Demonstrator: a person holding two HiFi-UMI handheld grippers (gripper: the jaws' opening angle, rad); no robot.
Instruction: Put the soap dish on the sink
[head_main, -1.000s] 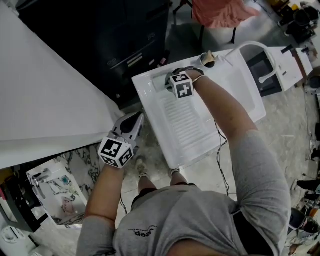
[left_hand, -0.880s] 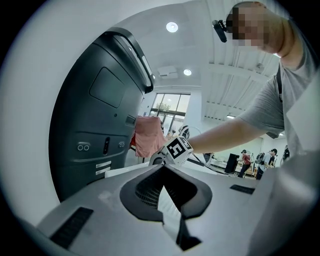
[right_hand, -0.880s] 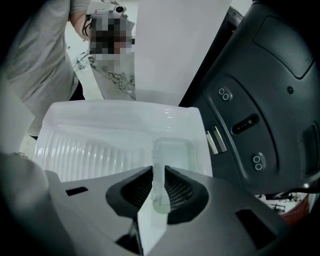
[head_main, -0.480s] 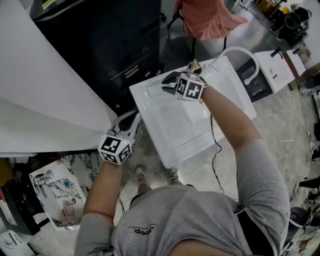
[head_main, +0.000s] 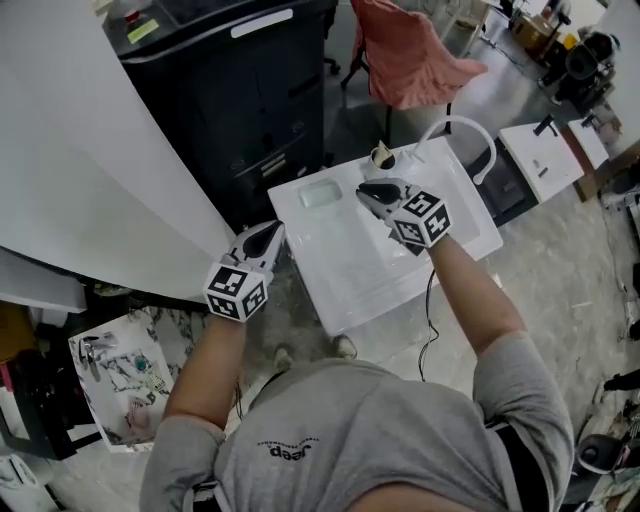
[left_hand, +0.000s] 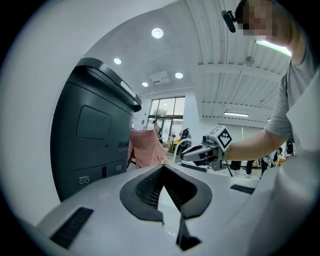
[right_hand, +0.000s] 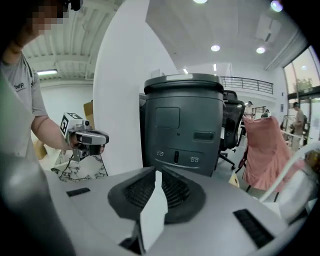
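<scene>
The pale soap dish (head_main: 320, 193) lies on the far left corner of the white sink (head_main: 455, 215), apart from both grippers. My right gripper (head_main: 366, 191) hovers over the sink just right of the dish, jaws together and holding nothing; the left gripper view shows the right gripper (left_hand: 184, 154) raised in the air. My left gripper (head_main: 271, 233) hangs off the sink's left edge, shut and empty, and the right gripper view shows the left gripper (right_hand: 99, 137) at the left. The dish is hidden in both gripper views.
A curved white faucet (head_main: 462, 128) rises at the sink's far side, with a small cup-like item (head_main: 381, 155) beside it. A tall black machine (head_main: 240, 90) and a pink-draped chair (head_main: 410, 60) stand beyond. A white panel (head_main: 80, 150) is at left.
My right gripper has drawn back from the soap dish toward the right and lifted, leaving the dish on the sink corner. The left gripper has hardly moved. The head view has shifted.
</scene>
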